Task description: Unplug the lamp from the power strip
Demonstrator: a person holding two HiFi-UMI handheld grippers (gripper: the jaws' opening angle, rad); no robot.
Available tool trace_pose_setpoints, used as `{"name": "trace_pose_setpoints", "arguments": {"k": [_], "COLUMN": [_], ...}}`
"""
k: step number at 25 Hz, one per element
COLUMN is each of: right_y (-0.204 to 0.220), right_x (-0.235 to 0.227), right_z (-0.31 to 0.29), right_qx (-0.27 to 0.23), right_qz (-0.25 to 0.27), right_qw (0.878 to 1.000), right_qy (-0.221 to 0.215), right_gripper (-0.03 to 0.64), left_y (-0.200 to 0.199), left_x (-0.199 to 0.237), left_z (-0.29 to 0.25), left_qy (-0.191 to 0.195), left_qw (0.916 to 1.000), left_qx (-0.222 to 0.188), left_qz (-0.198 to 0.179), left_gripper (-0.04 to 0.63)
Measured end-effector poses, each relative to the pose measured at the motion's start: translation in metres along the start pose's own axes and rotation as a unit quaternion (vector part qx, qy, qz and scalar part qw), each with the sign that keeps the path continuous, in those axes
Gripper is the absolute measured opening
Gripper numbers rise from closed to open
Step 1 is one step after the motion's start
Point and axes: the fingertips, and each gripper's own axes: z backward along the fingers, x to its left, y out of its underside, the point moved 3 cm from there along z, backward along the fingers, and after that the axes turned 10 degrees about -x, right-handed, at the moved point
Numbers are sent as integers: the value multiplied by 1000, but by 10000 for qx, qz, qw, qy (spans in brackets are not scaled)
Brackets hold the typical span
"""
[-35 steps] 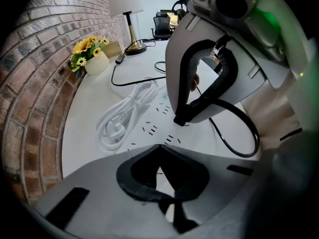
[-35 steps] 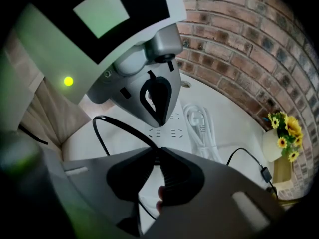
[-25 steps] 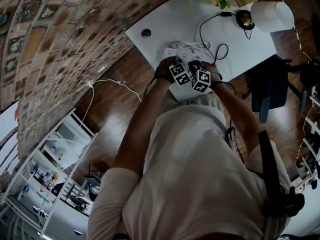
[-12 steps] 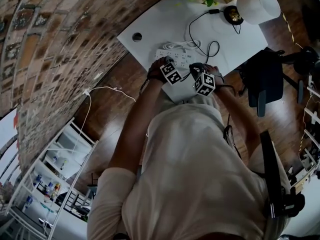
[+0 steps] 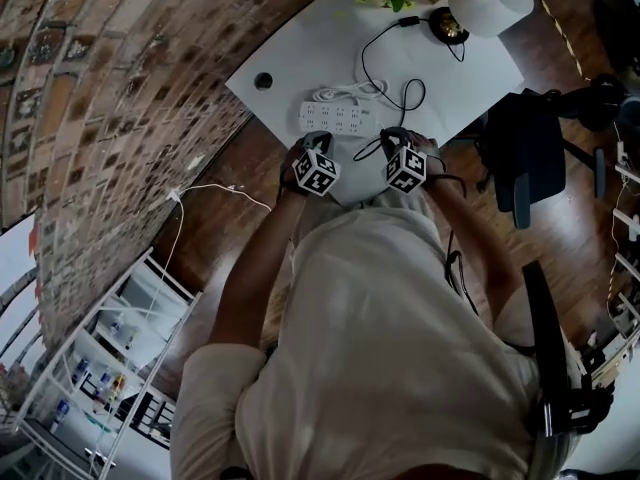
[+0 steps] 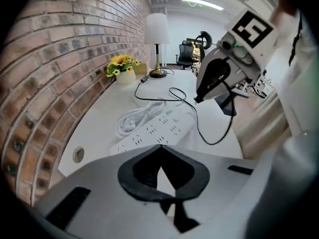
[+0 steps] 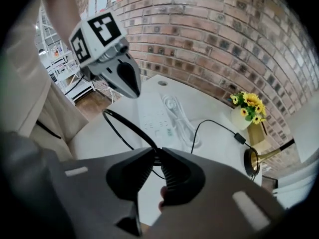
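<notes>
**Lamp cord clamped in the right tool, off the power strip**

Nearest the person, at the front edge of the tabletop (image 5: 300, 53), the two tools sit side by side. The left tool (image 6: 160, 147) has its jaws closed tip to tip with nothing between them. The right tool (image 7: 156, 152) grips the lamp's black cord (image 6: 215, 143). Its jaws have just been opening a little, with the cord between the ribbed pads, which press on it. From the grip the cord hangs out in a slack loop, apart from the strip. I cannot tell whether the plug itself sits inside the jaws.

Just beyond the tools, the white power strip (image 6: 154, 131) lies flat on the tabletop with its sockets facing up. Its own white cable (image 6: 134, 119) is coiled against its far side. A round cable hole (image 5: 263, 81) sits off towards the wall.

Farther on, the cord runs across the tabletop past an inline switch (image 7: 239, 138) to the lamp (image 6: 156, 31). The lamp stands upright at the far end, with a brass base and a white shade. A pot of sunflowers (image 6: 122, 66) stands near it, against the brick wall (image 6: 55, 68).
</notes>
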Motion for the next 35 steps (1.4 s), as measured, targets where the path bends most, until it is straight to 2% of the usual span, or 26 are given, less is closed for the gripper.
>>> {"name": "trace_pose_setpoints", "arguments": {"k": [4,10,13,16,18,20,25,27,32,35], "right_y": [23,30,30,21,16,14,13,7,-18,-35], "right_x": [-9,-10,-9,-10,-13,-15,-19,-26,-38,-46], "right_z": [-9,-28,-31,-25,-17,-6,25,38,73,92], "right_qx": [426,515,463,156,-93,-374,-1013,-1164,-1559,-1631], "right_qz": [215,424,365,294,206,26,-589,-839,-1513,-1618], "right_qw": [9988,9977,9979,9989,9993,9989,9929,9896,9757,9713], "right_qy": [117,-106,-273,-334,-297,-278,-221,-91,282,618], "right_gripper": [52,56,126,182,198,198,171,165,148,144], "left_y": [27,47,45,37,31,26,8,-6,-39,-57], "left_x": [-20,-45,-52,-54,-56,-57,-58,-52,-39,-30], "left_z": [30,58,65,75,82,88,104,110,129,144], "left_qy": [-173,-434,-633,-916,-1108,-1303,-1534,-1513,-1303,-1101], "left_qw": [9990,9936,9876,9796,9728,9626,9260,9196,9170,9149], "left_qx": [88,306,253,118,11,-168,-841,-1134,-1721,-2080], "left_qz": [414,992,1412,1785,2033,2370,3347,3444,3353,3280], "left_gripper": [3,3,4,5,3,5,4,3,5,5]}}
